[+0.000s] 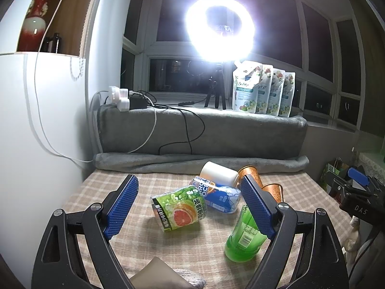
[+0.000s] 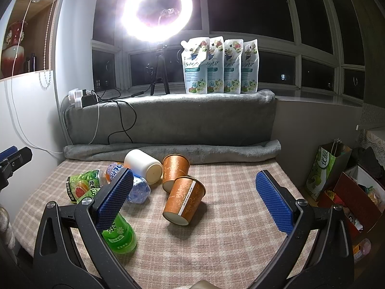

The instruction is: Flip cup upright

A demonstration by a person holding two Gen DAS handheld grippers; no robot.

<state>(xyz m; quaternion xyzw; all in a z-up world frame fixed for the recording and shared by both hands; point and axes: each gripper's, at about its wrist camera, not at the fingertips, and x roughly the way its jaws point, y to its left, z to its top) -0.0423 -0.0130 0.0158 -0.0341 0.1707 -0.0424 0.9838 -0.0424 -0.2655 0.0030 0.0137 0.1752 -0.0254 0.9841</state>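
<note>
Two orange paper cups lie tipped on the checked cloth: the near one [image 2: 184, 200] with its base toward me, the far one [image 2: 174, 169] behind it. In the left wrist view they [image 1: 250, 173] are partly hidden behind the right finger. A white cup [image 2: 144, 166] lies on its side behind them; it also shows in the left wrist view [image 1: 220, 174]. My right gripper [image 2: 195, 197] is open above the cloth, the near orange cup between its fingers and a little ahead. My left gripper [image 1: 190, 207] is open and empty over the bottles.
A grapefruit-label bottle [image 1: 179, 208], a blue bottle [image 1: 216, 196] and a green bottle [image 1: 243, 238] lie on the cloth. A grey blanket roll [image 2: 168, 153] bounds the back. Detergent pouches [image 2: 220, 66] and a ring light [image 2: 156, 12] stand on the sill. Bags and boxes [image 2: 336, 183] sit to the right.
</note>
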